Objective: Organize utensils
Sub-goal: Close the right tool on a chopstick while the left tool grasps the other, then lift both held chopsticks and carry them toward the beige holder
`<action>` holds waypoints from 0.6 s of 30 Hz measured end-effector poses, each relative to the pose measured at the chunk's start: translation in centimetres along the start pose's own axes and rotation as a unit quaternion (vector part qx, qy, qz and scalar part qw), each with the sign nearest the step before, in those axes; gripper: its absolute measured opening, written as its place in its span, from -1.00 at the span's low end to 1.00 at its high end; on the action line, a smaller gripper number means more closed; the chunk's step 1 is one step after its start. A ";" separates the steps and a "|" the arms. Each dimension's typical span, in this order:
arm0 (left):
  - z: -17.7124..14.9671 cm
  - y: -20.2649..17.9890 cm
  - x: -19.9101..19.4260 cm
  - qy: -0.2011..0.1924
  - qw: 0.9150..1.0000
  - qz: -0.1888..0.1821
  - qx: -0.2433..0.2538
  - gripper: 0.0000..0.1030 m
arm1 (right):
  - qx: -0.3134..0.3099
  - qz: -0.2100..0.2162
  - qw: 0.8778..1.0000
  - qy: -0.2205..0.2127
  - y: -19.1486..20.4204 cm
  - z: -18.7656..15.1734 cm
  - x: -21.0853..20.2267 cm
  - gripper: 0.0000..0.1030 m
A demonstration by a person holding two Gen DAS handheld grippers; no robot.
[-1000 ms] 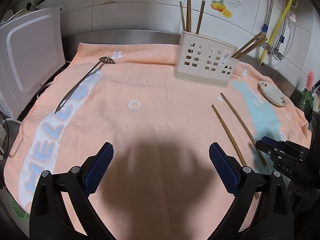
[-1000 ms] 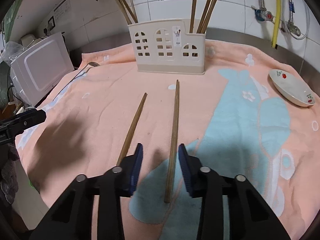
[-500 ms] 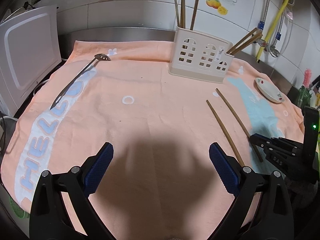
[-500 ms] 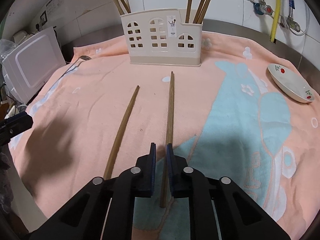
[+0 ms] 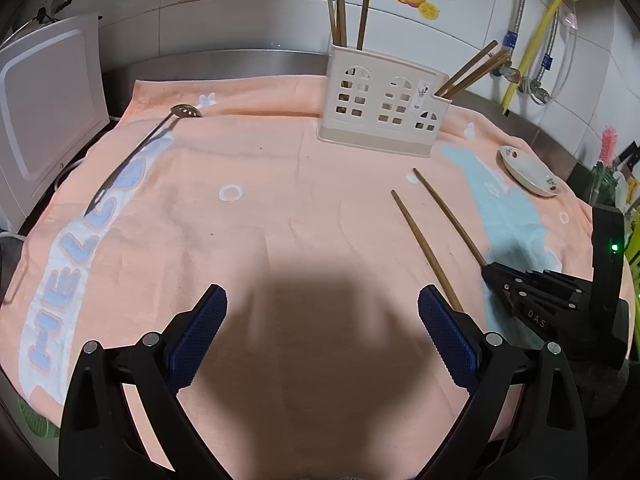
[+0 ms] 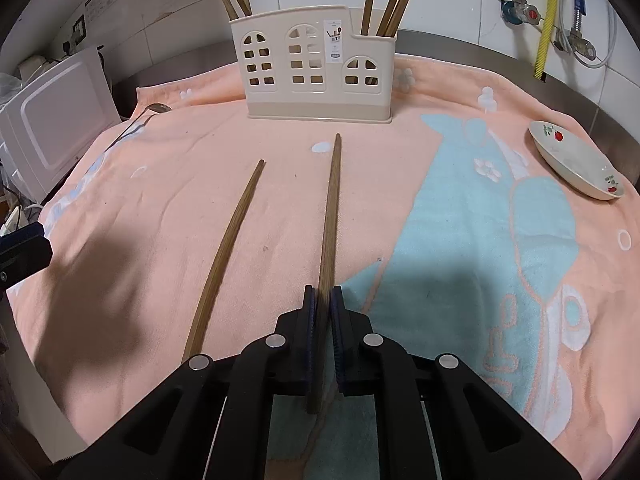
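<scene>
One chopstick (image 6: 330,216) now clamped by right gripper (image 6: 323,304); previously open.

Colours as I see them. Centre of frame: peach-orange terry towel (image 6: 280,184) with a pale blue animal motif at right, white flowers, and blue-and-white "HELLO" lettering at left. Upper centre: cream plastic utensil caddy (image 6: 316,68) with arched window cut-outs. Right edge: white ceramic saucer (image 6: 576,164) with red flowers. Centre: brown wooden chopsticks (image 6: 330,216).
</scene>
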State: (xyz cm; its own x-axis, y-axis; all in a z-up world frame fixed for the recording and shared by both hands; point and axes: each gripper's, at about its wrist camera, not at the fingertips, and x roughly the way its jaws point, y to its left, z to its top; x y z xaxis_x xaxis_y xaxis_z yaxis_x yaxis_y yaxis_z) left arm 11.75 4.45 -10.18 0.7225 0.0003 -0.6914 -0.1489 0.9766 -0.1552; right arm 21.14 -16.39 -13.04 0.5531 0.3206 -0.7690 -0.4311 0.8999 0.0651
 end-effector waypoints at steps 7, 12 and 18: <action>-0.6 -2.3 0.5 0.009 1.000 -0.011 0.012 0.82 | 0.009 0.010 1.000 -0.015 -0.5 0.0 -0.9 -0.87; -1.3 -4.7 1.0 0.019 0.999 -0.034 0.012 0.59 | 0.010 0.015 0.999 -0.034 -1.0 0.0 -2.6 -0.88; -2.4 -7.8 2.5 0.045 0.997 -0.061 0.015 0.02 | 0.008 0.018 0.999 -0.049 -1.7 -0.4 -3.8 -0.88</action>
State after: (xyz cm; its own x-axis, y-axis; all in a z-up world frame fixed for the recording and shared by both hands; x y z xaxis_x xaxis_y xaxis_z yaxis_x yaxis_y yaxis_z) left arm 13.13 -3.70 -12.35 0.6708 -0.1377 -0.7288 -0.0416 0.9741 -0.2223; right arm 19.48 -19.25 -10.50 0.6040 0.3798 -0.7007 -0.4409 0.8916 0.1033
